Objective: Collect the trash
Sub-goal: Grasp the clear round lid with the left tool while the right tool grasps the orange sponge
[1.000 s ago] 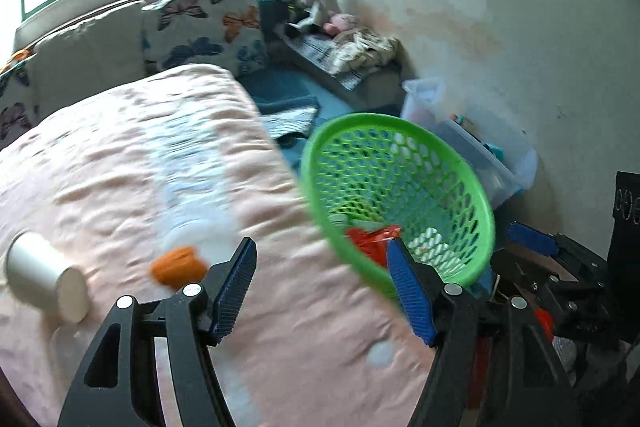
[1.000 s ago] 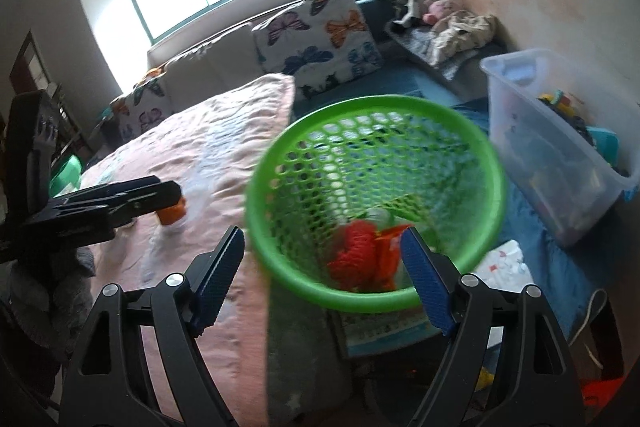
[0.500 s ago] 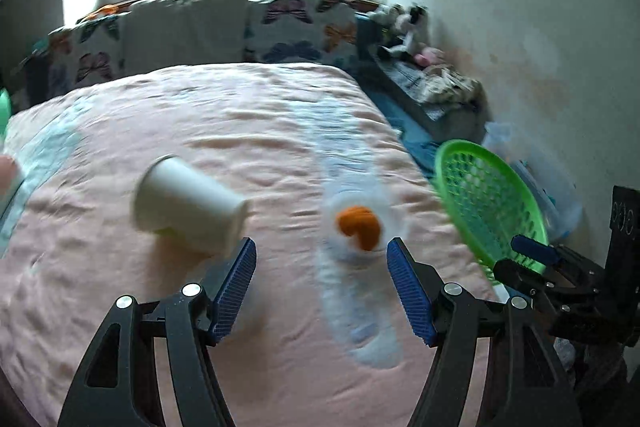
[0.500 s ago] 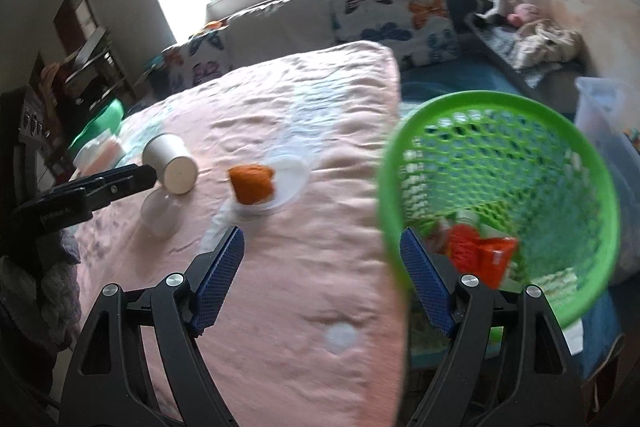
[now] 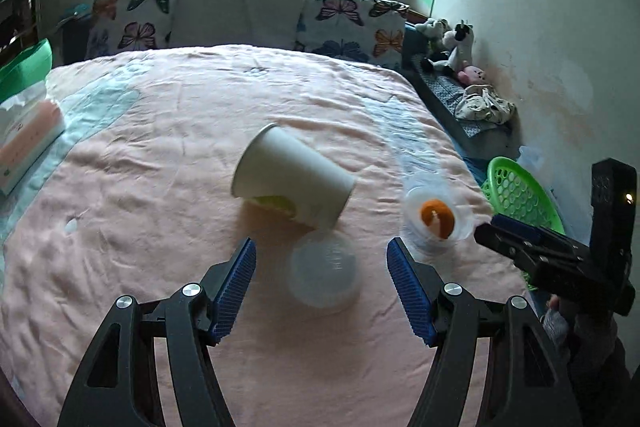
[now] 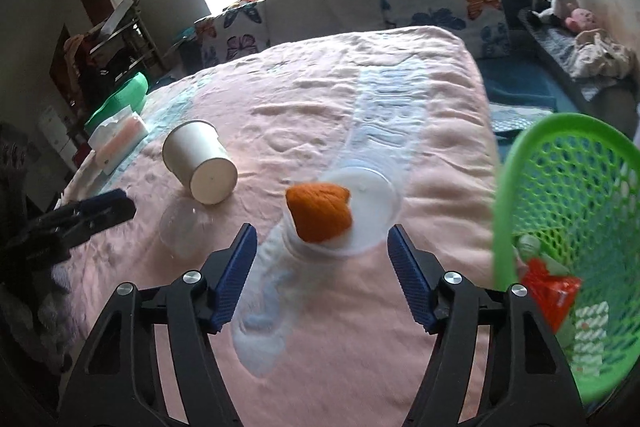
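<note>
A white paper cup (image 5: pixel 292 183) lies on its side on the pink bedspread (image 5: pixel 160 155); it also shows in the right wrist view (image 6: pixel 200 161). A clear plastic lid (image 5: pixel 324 273) lies just ahead of my open, empty left gripper (image 5: pixel 320 283). A clear plastic cup with an orange peel (image 6: pixel 320 211) in it lies just beyond my open, empty right gripper (image 6: pixel 320 263); the peel also shows in the left wrist view (image 5: pixel 437 219). A green mesh basket (image 6: pixel 568 227) with wrappers inside stands off the bed's right edge.
A tissue pack (image 5: pixel 24 135) lies at the bed's left edge. Butterfly pillows (image 5: pixel 248 15) line the far side. Stuffed toys (image 5: pixel 452 43) and a cloth sit on a low bench by the right wall. The other gripper shows at the right of the left wrist view (image 5: pixel 556 259).
Both grippers have swung left from the green basket to over the bed. The cup, lid and orange peel now lie in front of them. Both stayed open.
</note>
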Tool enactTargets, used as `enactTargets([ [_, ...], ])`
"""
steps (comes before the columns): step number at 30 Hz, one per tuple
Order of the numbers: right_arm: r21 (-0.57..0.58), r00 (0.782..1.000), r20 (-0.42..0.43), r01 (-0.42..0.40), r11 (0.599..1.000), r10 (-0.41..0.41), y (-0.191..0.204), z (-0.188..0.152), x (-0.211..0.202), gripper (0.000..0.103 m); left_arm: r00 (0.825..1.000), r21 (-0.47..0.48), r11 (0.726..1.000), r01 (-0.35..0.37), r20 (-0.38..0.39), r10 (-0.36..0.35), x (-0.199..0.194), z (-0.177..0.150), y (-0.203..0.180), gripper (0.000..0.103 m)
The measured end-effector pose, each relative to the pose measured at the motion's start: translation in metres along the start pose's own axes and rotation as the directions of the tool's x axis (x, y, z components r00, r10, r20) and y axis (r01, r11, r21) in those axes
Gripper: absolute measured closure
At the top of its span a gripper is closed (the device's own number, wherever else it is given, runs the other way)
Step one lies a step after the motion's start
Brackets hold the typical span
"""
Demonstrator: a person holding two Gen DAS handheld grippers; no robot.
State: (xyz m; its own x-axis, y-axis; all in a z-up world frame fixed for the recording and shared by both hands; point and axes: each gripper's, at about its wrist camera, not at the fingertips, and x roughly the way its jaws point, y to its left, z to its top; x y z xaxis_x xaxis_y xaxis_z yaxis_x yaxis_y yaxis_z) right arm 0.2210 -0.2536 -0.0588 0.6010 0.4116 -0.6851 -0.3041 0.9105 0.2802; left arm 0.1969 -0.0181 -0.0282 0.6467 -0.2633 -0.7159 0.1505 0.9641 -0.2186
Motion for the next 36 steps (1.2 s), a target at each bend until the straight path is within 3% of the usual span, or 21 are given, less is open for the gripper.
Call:
enactTargets([
  [10, 0.01, 0.998, -0.059, 0.007, 1.0, -0.007, -0.006, 0.01, 0.04, 0.047, 1.0, -0.047, 0.999, -0.008, -0.019, 0.007, 0.008, 0.002, 0.022, 0.037],
  [17, -0.012, 0.997, -0.076, 0.005, 1.0, -0.006, -0.003, 0.009, 0.047, 0.058, 0.999, -0.005, 1.0, 0.002, -0.054, -0.002, 0.022, -0.002, 0.013, 0.037],
  [27, 0.015, 1.0, 0.001, -0.019, 1.0, 0.019, -0.003, 0.013, 0.017, 0.063, 0.996, 0.064, 0.998, 0.006, -0.084, -0.001, 0.047, -0.008, -0.004, 0.037],
  [36, 0.028, 0.998, 0.066, -0.004, 1.0, 0.002, -0.008, 0.011, -0.023, 0.063, 0.996, 0.088, 0.996, -0.015, -0.087, 0.022, 0.061, -0.009, -0.013, 0.045],
])
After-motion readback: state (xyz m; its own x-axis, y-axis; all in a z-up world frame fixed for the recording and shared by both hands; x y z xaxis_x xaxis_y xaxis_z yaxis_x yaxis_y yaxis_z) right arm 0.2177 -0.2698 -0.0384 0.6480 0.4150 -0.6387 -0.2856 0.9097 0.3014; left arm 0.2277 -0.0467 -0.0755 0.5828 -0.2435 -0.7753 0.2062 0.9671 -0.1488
